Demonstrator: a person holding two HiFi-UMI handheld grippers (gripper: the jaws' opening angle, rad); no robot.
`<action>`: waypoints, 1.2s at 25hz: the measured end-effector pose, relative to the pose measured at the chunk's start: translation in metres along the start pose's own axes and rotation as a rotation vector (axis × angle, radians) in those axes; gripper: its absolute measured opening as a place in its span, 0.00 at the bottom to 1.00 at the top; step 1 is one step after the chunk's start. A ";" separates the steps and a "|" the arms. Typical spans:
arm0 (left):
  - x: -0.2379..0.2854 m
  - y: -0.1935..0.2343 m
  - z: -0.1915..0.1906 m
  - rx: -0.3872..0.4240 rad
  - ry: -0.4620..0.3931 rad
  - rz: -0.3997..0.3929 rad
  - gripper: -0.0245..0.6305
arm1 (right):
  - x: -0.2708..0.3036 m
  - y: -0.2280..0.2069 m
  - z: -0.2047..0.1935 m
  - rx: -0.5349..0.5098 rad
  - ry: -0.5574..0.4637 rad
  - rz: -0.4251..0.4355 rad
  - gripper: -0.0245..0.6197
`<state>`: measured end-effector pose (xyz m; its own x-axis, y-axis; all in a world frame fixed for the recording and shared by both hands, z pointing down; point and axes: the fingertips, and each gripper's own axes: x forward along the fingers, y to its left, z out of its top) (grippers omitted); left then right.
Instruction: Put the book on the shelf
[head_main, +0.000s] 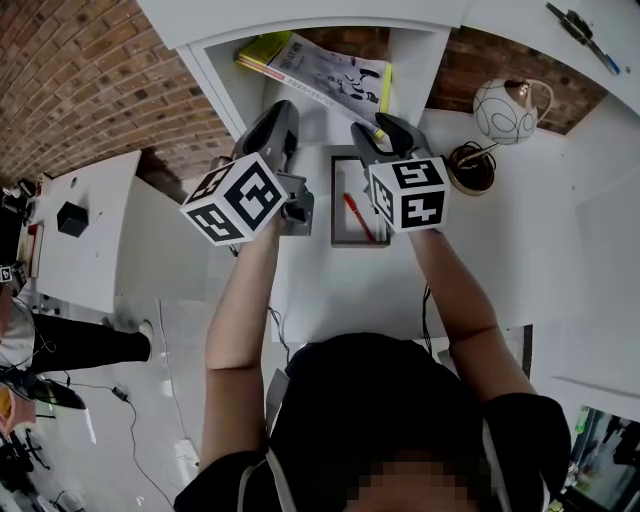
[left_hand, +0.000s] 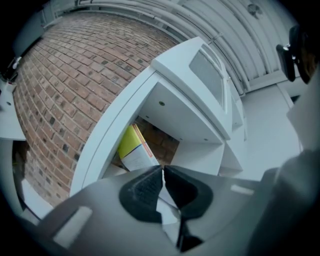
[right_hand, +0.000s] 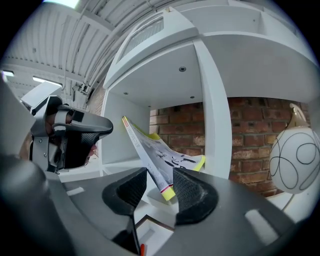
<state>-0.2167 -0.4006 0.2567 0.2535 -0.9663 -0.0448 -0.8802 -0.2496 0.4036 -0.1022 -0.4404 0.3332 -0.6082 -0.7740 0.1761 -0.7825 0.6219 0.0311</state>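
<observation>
Right tongs (right_hand: 159, 176) are hanging spread around a corner of the tilted yellow-edged paperback book (right_hand: 162, 152), left tongs (left_hand: 163, 171) pinched together, empty; unsupported, it risks sliding off the white shelf (right_hand: 210, 125).

Red brick wall (left_hand: 65, 75) behind; white desk (head_main: 560, 260) below; ribbed white ceiling (right_hand: 55, 45) with strip lights (right_hand: 47, 80).

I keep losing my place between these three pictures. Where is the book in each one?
Head view: the book is at top centre, inside the shelf opening.
Left gripper view: book left of centre, just above the jaws.
Right gripper view: book at centre, leaning, its lower corner between the jaws.
Shared landmark: the brick wall behind the shelf.
</observation>
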 end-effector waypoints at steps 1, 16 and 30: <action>0.000 0.000 -0.002 0.000 0.003 -0.001 0.06 | 0.000 0.000 0.000 0.000 0.000 -0.001 0.30; -0.010 -0.003 -0.021 0.053 0.034 0.010 0.05 | -0.023 0.007 0.011 0.044 -0.062 0.015 0.24; -0.034 -0.014 -0.053 0.148 0.069 0.040 0.05 | -0.057 0.015 0.000 0.076 -0.064 -0.011 0.05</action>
<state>-0.1915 -0.3604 0.3009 0.2392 -0.9704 0.0341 -0.9384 -0.2220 0.2648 -0.0796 -0.3870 0.3240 -0.6050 -0.7882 0.1132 -0.7955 0.6045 -0.0422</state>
